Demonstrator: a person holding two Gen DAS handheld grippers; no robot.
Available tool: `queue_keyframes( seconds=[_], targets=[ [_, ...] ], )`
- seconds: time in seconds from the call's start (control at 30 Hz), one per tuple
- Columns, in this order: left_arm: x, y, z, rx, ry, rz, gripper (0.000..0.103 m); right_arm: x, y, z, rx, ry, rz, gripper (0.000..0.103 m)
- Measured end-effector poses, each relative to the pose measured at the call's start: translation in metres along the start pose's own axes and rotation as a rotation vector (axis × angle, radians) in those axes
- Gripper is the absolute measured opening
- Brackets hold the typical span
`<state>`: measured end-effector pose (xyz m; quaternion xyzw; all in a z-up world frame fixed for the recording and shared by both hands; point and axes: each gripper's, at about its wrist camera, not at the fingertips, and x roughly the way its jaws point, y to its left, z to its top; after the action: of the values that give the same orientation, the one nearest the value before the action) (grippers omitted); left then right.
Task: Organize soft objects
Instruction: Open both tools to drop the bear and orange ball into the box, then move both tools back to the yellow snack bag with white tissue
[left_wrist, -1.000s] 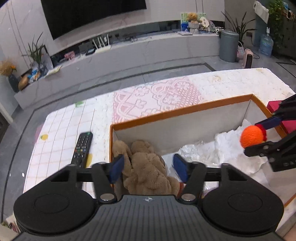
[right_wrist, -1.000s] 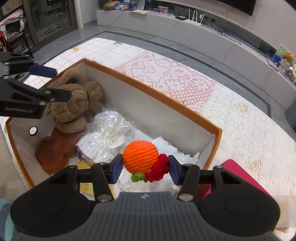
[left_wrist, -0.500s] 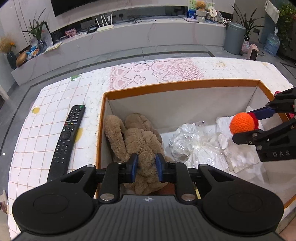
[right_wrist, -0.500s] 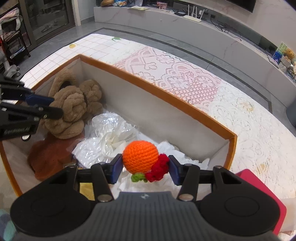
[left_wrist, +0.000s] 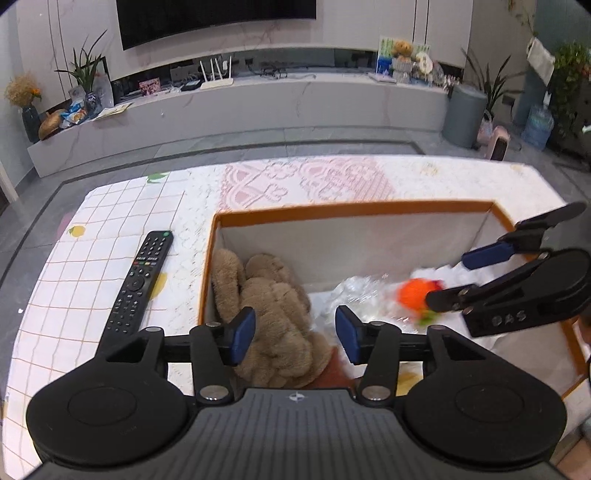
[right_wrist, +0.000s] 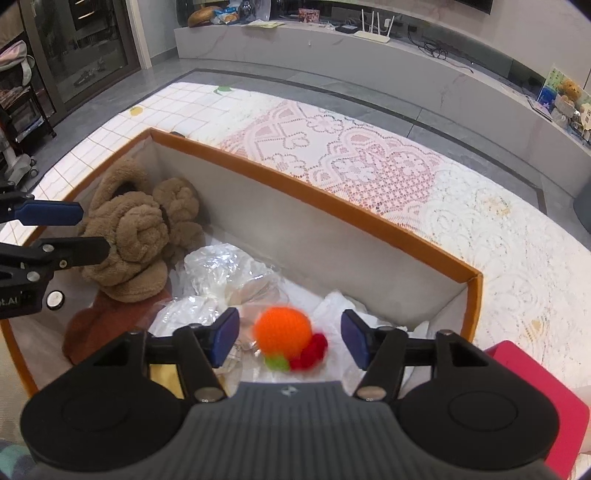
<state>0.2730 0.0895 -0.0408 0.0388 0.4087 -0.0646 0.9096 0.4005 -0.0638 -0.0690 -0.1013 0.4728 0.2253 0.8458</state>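
Note:
An orange-rimmed storage box (left_wrist: 354, 209) (right_wrist: 306, 184) sits on the table. A brown plush toy (left_wrist: 273, 314) (right_wrist: 136, 236) lies in its left end. My left gripper (left_wrist: 295, 334) is open above the plush, touching nothing; it also shows in the right wrist view (right_wrist: 66, 230). My right gripper (right_wrist: 290, 338) is open, and the orange crochet ball (right_wrist: 283, 328) with red and green bits is blurred between its fingers, loose over the box. The ball (left_wrist: 413, 295) also shows in the left wrist view beside the right gripper (left_wrist: 465, 277).
Clear plastic bags (right_wrist: 221, 266) and white soft cloth (right_wrist: 343, 306) lie in the box, with a rust-brown item (right_wrist: 88, 325) under the plush. A black remote (left_wrist: 142, 280) lies left of the box. A red item (right_wrist: 546, 391) sits at its right end.
My right gripper has opened and let go of the orange ball, which is now blurred and dropping. My left gripper has opened off the plush and lifted back.

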Motion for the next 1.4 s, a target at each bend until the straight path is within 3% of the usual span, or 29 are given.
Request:
queue_keyframes(
  seconds=[0.33,0.53,0.87,1.0,1.4],
  targets=[
    [-0.033,-0.038,-0.001,0.031,-0.054,-0.031,0.059,-0.042,0.008,-0.015,-0.039,-0.046,0.002,0.062],
    [-0.066,-0.054,-0.01,0.011,-0.139,-0.061,0.059,-0.094,0.005,-0.045,-0.042,-0.139,0.013,0.062],
    [-0.105,-0.107,-0.039,0.008,-0.247,-0.161,0.059,-0.175,-0.014,-0.127,0.032,-0.271,-0.023,0.063],
    [-0.105,-0.129,-0.052,-0.023,-0.241,-0.235,0.061,-0.195,-0.025,-0.163,0.075,-0.3,-0.06,0.063],
    [-0.086,-0.214,-0.079,0.0,-0.196,-0.311,0.061,-0.219,-0.088,-0.26,0.275,-0.283,-0.212,0.063]
  ],
)
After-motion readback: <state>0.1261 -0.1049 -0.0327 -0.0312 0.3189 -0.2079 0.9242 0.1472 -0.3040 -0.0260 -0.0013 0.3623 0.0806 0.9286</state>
